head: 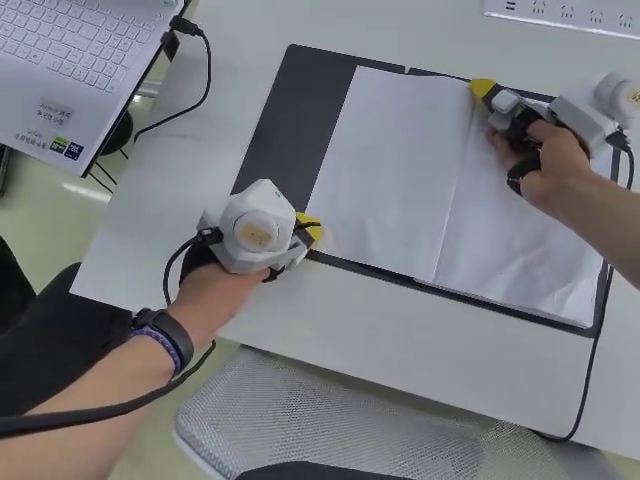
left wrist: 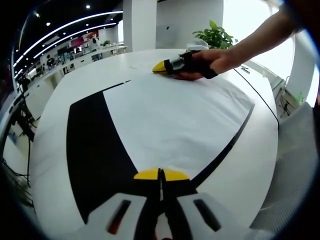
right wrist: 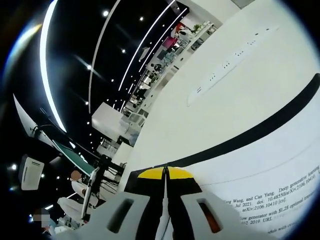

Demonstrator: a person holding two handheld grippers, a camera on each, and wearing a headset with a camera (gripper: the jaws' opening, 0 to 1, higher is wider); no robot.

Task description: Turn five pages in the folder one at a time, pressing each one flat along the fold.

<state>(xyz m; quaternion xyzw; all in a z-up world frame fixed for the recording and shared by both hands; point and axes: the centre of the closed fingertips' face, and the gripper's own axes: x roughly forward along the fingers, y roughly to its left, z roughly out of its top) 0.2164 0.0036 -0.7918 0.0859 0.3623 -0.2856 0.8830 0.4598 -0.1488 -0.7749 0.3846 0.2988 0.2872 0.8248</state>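
- Head view: the folder lies open on the table, with its fold running near-to-far. Your right gripper sits at the fold's far end. Your left gripper is at the near corner of the left page.
- Left gripper view: jaws together, tips at that page's near edge over the black cover. Nothing visible between them.
- Right gripper view: jaws together, tips on the printed page near its top edge. Can't tell if a sheet is pinched.
- My read: the right gripper is nearer, so the press runs toward you down the fold.
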